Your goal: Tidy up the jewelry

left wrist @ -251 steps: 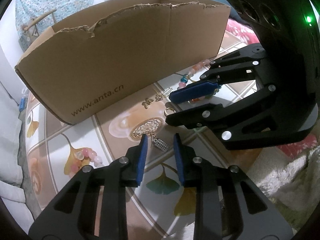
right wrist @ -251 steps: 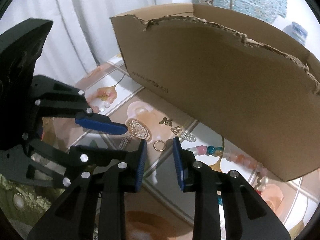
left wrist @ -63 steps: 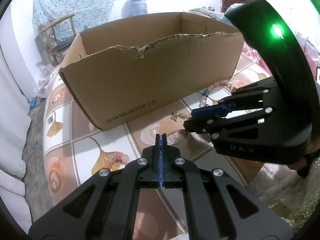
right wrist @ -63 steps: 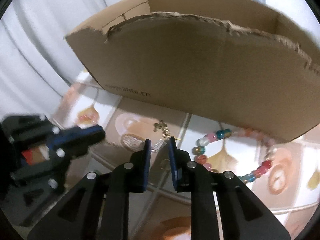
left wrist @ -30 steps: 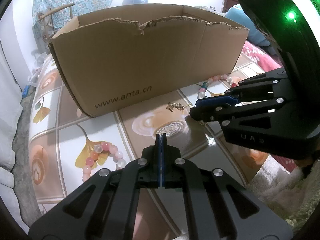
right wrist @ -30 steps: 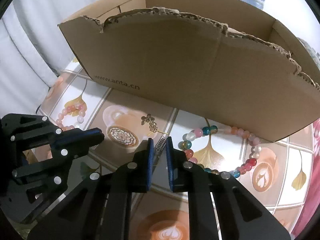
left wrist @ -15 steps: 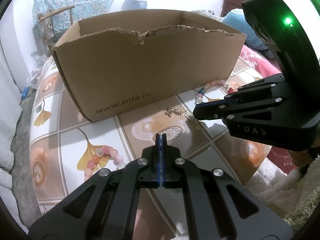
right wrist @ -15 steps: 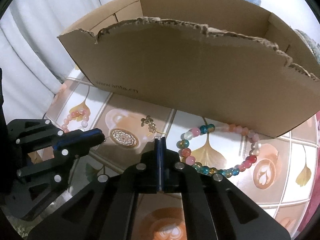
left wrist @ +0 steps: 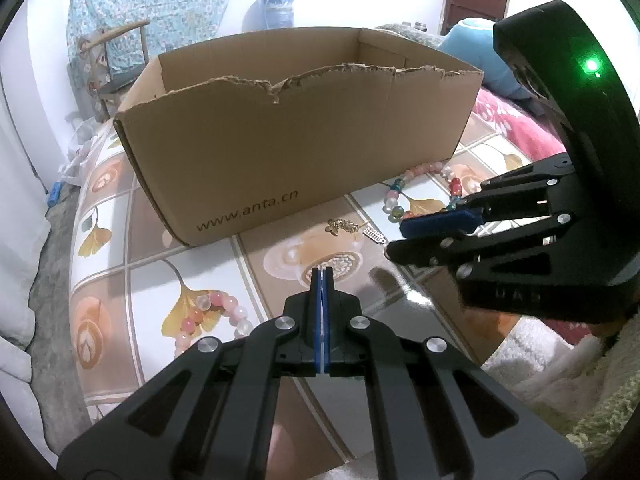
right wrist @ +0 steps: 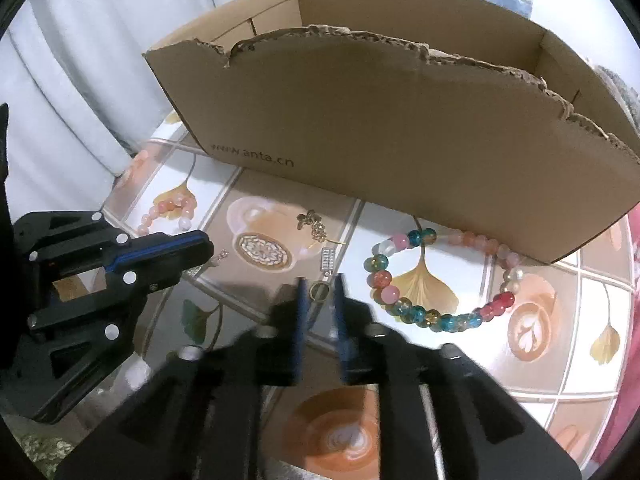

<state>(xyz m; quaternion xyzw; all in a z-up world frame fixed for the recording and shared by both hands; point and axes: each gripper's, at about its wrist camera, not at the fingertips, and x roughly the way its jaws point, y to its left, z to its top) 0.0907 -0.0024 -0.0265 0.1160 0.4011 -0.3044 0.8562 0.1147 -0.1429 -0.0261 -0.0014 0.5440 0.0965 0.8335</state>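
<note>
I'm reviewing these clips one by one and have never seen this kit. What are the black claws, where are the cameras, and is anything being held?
Each claw is a hand-held two-finger gripper with a camera looking along its fingers; no robot arm. One picture is from the left gripper, shut on nothing. The other is from the right gripper, its jaws opening around a small gold ring lying on the patterned table. Also there: a torn cardboard box, a multicoloured bead bracelet, a pink bead bracelet, a gold flower charm and a small silver pendant. Nothing is held.
</note>
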